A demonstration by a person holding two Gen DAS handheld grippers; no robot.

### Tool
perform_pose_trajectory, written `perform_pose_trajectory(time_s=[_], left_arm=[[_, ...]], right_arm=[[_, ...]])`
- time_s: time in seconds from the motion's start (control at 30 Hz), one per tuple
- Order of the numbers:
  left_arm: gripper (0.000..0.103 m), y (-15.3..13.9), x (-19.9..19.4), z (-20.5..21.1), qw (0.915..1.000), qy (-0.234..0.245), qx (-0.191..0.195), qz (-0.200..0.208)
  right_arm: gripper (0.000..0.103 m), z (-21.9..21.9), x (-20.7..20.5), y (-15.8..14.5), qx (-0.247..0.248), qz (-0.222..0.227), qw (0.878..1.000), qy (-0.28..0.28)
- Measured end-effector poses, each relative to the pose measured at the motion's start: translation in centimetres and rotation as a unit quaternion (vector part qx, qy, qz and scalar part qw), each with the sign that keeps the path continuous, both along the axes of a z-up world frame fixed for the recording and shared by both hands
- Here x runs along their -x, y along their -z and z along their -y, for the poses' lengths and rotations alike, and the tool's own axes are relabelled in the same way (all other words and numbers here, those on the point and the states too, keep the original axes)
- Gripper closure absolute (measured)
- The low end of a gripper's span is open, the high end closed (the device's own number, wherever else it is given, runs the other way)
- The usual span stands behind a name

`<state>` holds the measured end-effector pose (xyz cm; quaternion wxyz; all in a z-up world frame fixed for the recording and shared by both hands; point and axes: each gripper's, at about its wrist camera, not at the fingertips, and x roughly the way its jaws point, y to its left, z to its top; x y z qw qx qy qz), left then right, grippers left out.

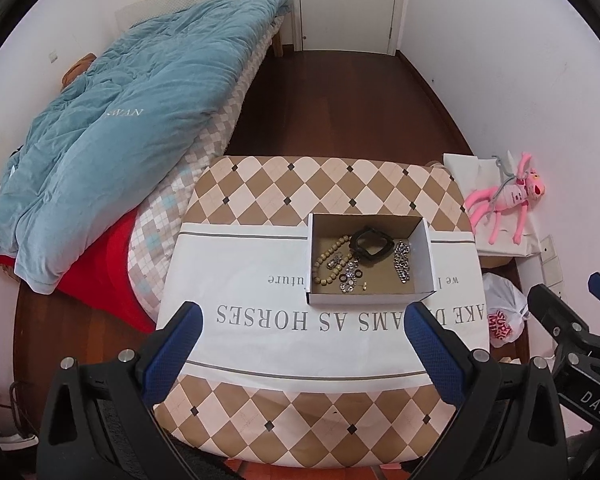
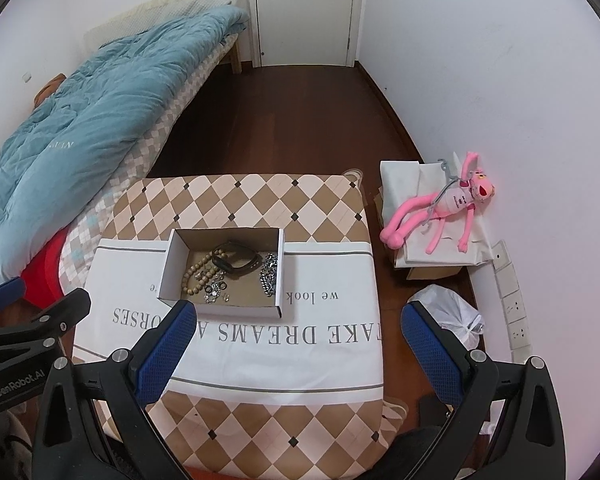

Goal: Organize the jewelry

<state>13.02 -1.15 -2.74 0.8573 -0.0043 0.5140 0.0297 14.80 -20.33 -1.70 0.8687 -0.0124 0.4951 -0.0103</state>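
A shallow cardboard box [image 1: 427, 255] [image 2: 168, 270] sits on a white printed cloth over the checkered table [image 1: 300, 184] [image 2: 240, 196]. Inside lie a wooden bead bracelet [image 1: 327, 261] [image 2: 196, 276], a black band [image 1: 371, 243] [image 2: 236, 259], a silver chain [image 1: 401, 261] [image 2: 269, 275] and several small rings and sparkly pieces [image 1: 350, 276] [image 2: 216, 291]. My left gripper [image 1: 302, 326] hovers open in front of the box with nothing between its blue pads. My right gripper [image 2: 298, 326] is open too, near the box's front right corner and apart from it.
A bed with a blue quilt [image 1: 132, 120] [image 2: 84, 120] runs along the left wall. A pink plush toy [image 1: 508, 196] [image 2: 448, 204] lies on white bags to the right, above a white plastic bag [image 1: 502, 312] [image 2: 452, 312]. Dark wooden floor [image 2: 292, 120] leads to a door.
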Motion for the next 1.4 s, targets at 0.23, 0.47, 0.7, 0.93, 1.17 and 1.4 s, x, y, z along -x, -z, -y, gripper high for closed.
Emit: perform_pose_trajectory(time_s=[0.23,0.47,0.7,0.93,1.17,1.4], left_arm=[[0.0,0.17,0.13,-0.27,1.0,-0.004,0.002,-0.002],[0.0,-0.1,0.21,-0.26,1.0,-0.003,0.001,0.001],[0.0,-0.17,0.23,-0.11,1.0,-0.003,0.001,0.001],[0.0,-0.18,0.27,-0.19,1.0,-0.004,0.002,-0.001],[0.0,0.0,0.24,-0.06,1.0,-0.006,0.0,-0.002],[0.0,0.17,0.17,-0.11,1.0,-0.007,-0.001,-0.001]], right_arm=[[0.0,-0.18,0.02,0.16,0.002,-0.006,1.0,-0.005],[0.0,-0.18,-0.07,0.24,0.002,-0.006,1.0,-0.005],[0.0,0.03,-0.17,0.42,0.001,-0.012,1.0,-0.006],[0.0,0.12,-0.25,0.47,0.001,-0.011,1.0,-0.006],[0.0,0.09,-0.3,0.49,0.001,-0.012,1.0,-0.007],[0.0,-0.21,-0.19,0.64,0.002,-0.016,1.0,-0.01]])
